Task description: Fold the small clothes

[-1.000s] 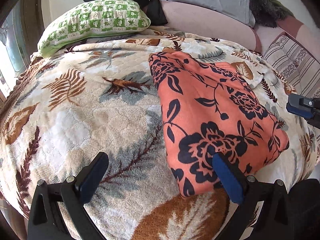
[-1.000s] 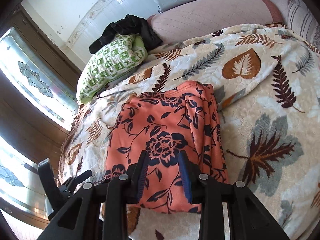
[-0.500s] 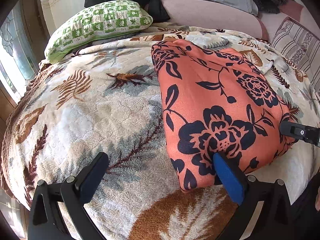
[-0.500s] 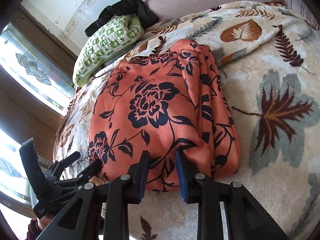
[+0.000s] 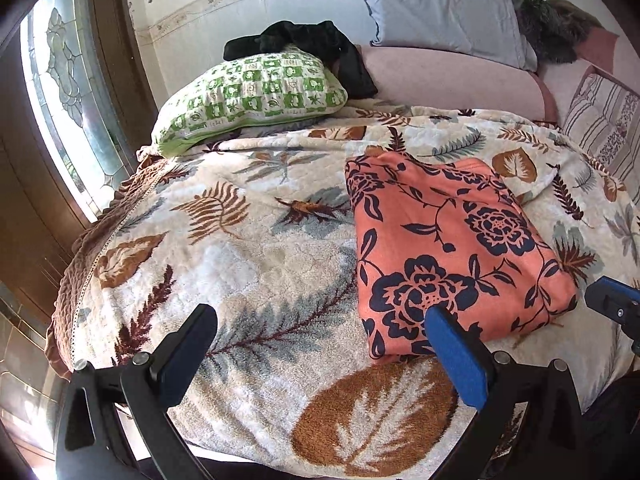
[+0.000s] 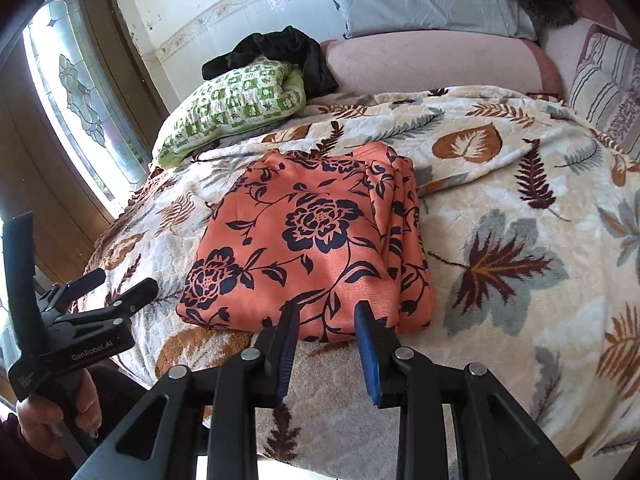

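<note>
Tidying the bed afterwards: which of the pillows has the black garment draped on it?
The green-and-white checked pillow, at the bed's far left corner, has the black garment on its top. The grey-blue pillow and striped pillow carry none.

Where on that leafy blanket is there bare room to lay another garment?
Left of the folded orange garment, the blanket lies bare up to the green pillow. Right of the garment it is bare toward the striped cushion. The headboard end is crowded with pillows and black clothes.

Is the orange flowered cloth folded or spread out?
Folded: the orange flowered cloth lies as a compact rectangle on the blanket, with stacked layers showing along its right edge.
</note>
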Motion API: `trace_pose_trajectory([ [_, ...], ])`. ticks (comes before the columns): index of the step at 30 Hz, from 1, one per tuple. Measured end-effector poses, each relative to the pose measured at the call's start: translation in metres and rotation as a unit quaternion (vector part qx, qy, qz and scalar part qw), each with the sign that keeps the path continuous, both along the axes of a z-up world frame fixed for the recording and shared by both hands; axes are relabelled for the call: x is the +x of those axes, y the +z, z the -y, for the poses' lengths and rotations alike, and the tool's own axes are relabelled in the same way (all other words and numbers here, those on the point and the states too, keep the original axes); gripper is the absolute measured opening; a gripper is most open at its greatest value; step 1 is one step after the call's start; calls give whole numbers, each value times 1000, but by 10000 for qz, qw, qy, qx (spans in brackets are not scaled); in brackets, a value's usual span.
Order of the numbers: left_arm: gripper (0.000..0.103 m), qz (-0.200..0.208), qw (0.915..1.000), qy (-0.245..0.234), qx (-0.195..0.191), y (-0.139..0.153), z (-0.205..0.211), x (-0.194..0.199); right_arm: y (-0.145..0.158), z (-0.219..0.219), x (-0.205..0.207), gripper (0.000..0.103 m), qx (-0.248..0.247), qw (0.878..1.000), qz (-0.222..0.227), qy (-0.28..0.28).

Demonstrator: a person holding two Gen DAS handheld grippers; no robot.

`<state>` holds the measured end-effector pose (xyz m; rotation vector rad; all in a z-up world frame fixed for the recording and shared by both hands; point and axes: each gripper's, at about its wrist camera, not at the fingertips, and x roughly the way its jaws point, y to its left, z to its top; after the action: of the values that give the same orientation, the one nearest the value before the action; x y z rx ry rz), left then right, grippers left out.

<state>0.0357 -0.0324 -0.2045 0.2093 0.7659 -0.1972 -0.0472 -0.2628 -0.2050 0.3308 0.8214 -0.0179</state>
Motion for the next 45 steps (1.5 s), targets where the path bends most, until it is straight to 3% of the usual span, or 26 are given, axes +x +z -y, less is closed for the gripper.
trace_pose_trajectory([
  [5, 103, 126, 9999, 76, -51, 16, -6, -9, 18, -1, -14, 36, -94, 9998, 143, -109],
  [8, 103, 167, 9998, 77, -18, 21, -8, -12, 28, -6, -21, 72, -183, 9993, 270, -162],
  [10, 103, 195, 9998, 89, -7, 24, -10, -15, 35, -10, -26, 72, -282, 9982, 478, -205],
  [19, 103, 278, 9992, 281, -52, 30, -17, -17, 45, -20, -30, 72, -507, 9968, 602, -157],
  [37, 103, 991, 9936, 507, 214, 61, -18, -34, 56, -21, -30, 72, -435, 9952, 853, -188],
  [45, 103, 1022, 9935, 488, 153, 79, -19, -42, 66, -25, -32, 72, -427, 9942, 959, -211],
])
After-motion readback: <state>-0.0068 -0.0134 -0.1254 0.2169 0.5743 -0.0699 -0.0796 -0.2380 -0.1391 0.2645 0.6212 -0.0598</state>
